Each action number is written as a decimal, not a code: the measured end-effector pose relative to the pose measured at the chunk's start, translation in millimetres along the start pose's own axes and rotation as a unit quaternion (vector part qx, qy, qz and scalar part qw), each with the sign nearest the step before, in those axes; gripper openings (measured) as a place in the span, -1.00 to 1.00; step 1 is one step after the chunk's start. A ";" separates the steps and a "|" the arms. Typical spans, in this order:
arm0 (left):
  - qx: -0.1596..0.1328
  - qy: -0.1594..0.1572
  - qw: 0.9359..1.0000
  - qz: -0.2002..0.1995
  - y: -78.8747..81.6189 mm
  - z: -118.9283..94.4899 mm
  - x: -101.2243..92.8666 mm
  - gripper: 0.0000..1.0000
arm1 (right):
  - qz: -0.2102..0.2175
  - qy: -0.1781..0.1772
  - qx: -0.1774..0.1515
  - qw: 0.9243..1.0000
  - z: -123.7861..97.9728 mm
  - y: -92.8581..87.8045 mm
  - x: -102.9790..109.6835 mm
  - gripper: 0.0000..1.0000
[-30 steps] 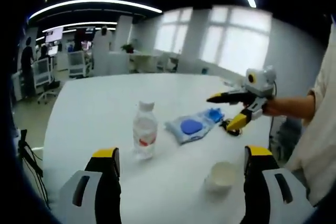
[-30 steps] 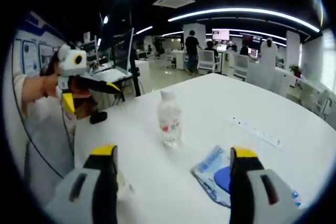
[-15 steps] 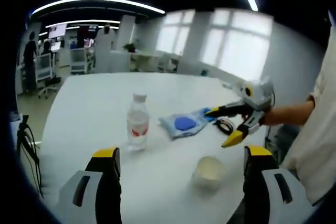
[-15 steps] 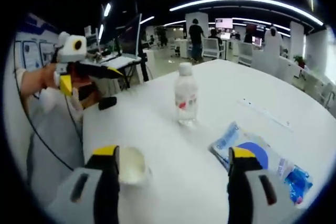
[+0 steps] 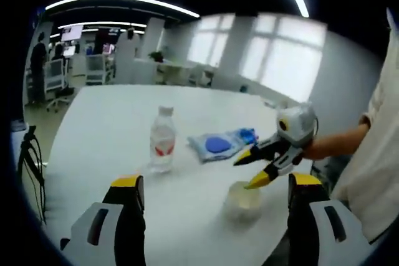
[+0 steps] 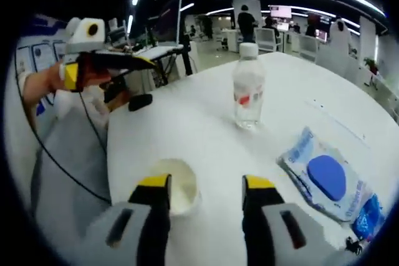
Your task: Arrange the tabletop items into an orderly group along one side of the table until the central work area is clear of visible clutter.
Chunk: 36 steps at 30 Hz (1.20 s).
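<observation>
A clear water bottle (image 5: 162,147) with a red label stands upright on the white round table (image 5: 100,129). To its right lies a flat blue-and-clear packet (image 5: 218,144). A small white cup (image 5: 243,199) sits near the table's front edge. My right gripper (image 5: 244,174) comes in from the right, open, with its tips just over the cup's rim. In the right gripper view the cup (image 6: 182,186) is partly behind the left jaw of my right gripper (image 6: 206,182); bottle (image 6: 248,95) and packet (image 6: 327,175) lie beyond. My left gripper (image 5: 216,180) is open and holds nothing.
A hand holds my left gripper (image 6: 115,66) off the table's edge at the upper left of the right gripper view. A small black object (image 6: 140,101) lies near that edge, and a black cable (image 6: 355,247) by the packet. Office desks and chairs stand beyond the table.
My right gripper has come down from above the packet to the cup, and its jaws stand closer together. The bottle, packet and cup have stayed where they were.
</observation>
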<state>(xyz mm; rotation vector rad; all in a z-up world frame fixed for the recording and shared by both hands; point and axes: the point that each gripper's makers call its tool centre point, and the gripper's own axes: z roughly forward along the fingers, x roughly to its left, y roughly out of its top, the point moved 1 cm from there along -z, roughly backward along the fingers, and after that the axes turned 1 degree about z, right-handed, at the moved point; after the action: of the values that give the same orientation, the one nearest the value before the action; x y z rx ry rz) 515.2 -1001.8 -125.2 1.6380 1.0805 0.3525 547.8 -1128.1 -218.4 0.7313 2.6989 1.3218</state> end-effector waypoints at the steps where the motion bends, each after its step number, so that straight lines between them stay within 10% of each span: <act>1: 0.001 0.000 1.000 -0.001 -0.9 -0.3 0.3 0.86 | -0.002 0.003 0.004 1.000 2.3 -0.1 1.3 -0.38; 17: 0.000 0.004 1.000 -0.006 -5.6 -0.6 4.4 0.84 | -0.028 0.029 0.034 0.999 11.1 -8.9 4.6 -1.00; 36: -0.003 0.001 1.000 -0.008 -2.7 3.2 5.0 0.83 | -0.032 0.015 0.002 0.999 0.7 21.4 -17.8 -1.00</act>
<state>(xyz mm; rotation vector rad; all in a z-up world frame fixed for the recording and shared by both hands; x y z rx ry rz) 518.9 -999.8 -130.2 1.6239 1.0921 0.3455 572.1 -1124.0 -205.6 0.6266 2.7235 1.3237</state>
